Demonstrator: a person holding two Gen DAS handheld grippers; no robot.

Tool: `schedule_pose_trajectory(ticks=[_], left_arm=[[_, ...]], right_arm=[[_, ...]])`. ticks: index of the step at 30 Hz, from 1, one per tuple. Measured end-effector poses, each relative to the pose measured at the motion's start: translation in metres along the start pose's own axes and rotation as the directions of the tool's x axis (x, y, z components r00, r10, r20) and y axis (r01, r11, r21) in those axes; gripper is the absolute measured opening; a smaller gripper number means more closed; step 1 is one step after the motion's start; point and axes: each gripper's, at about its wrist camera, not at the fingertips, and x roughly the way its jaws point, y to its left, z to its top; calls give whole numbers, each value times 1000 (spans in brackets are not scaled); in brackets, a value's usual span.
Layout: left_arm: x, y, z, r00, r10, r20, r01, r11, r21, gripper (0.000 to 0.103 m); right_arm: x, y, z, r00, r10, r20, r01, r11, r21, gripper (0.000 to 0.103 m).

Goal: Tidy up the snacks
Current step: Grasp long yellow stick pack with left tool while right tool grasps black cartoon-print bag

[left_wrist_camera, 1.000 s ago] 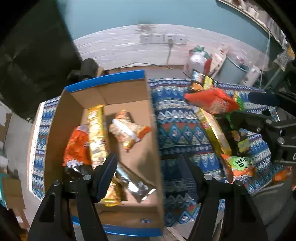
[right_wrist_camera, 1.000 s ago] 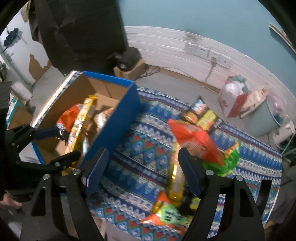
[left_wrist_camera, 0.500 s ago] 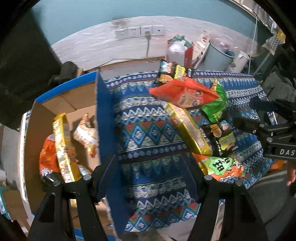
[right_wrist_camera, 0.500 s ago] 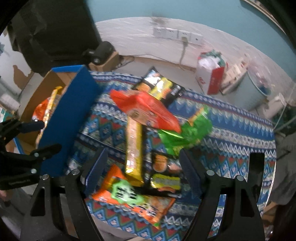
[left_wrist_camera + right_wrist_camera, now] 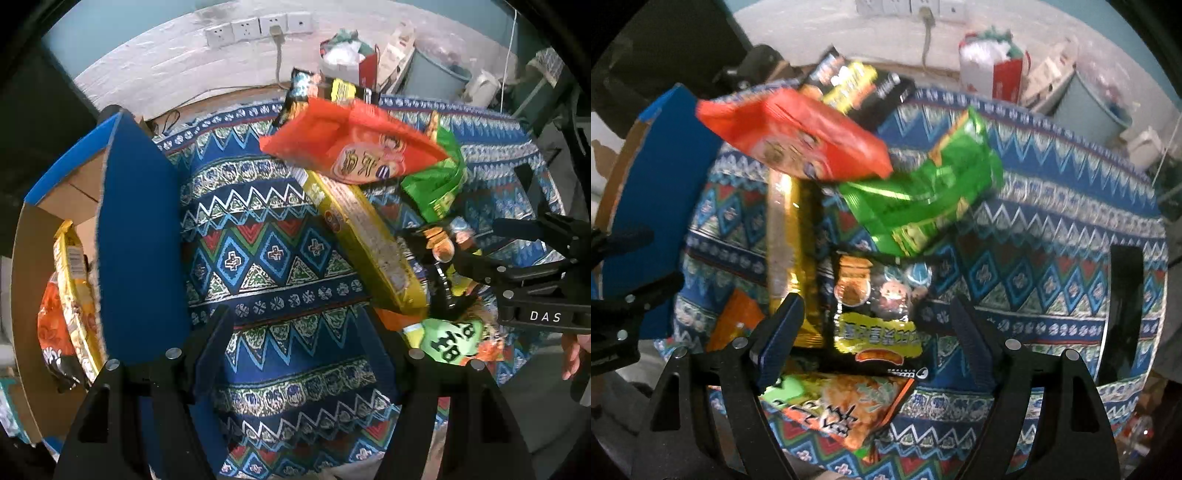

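Both grippers swung from the box (image 5: pixel 140 236) toward the snack pile. Right gripper (image 5: pixel 875 332) now over the black packet (image 5: pixel 875 314), fingers spread, empty; left gripper (image 5: pixel 295 347) spread above the patterned tabletop (image 5: pixel 258 258). Orange bag (image 5: pixel 351 147) tops the pile.

Ahead of the right hand-held gripper (image 5: pixel 875 332), a black packet (image 5: pixel 877 317) lies flat between its spread fingers. An orange-green bag (image 5: pixel 846 410) lies nearer, under the fingers. A long yellow pack (image 5: pixel 790 254) runs away on the left, its far end under a red bag (image 5: pixel 798 136). A green bag (image 5: pixel 923 195) lies crumpled beyond. Left of the left hand-held gripper (image 5: pixel 299 336), the blue-sided box (image 5: pixel 136 240) holds a yellow pack and an orange bag (image 5: pixel 51 328).
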Motion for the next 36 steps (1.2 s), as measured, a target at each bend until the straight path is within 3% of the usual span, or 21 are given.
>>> schedule_pose_trajectory(ticks=[13,14,16,17,25,34,36], left_arm=[[28,-10,20,999,-28,-43,26,998,-55,74],[32,-10,23,998,-36,-45,33,997,-69,75],[37,-12,31,997,-56,-49,51,994,-100,75],[40,-12,34,997,-62,-52,56,992,-110,76],[63,-29,54,990,-107,-89,92,982,-167,77],[84,-52,64,995,-36,-96,31,998,-49,77],[82,-53,62,996,-28,-89,27,999,-17,72]], right_arm=[[47,-5,0,997,6,-81,-6,1000,-8,80],[49,-5,-1,996,1,-84,-3,1000,-18,79],[52,-7,-2,996,-10,-83,8,999,-33,63],[54,-8,-3,996,-11,-87,7,999,-36,61],[41,-34,-18,998,-34,-49,33,999,-28,60],[34,-63,-24,999,-16,-30,17,999,30,60],[31,-65,-21,999,-13,-31,14,999,29,60]])
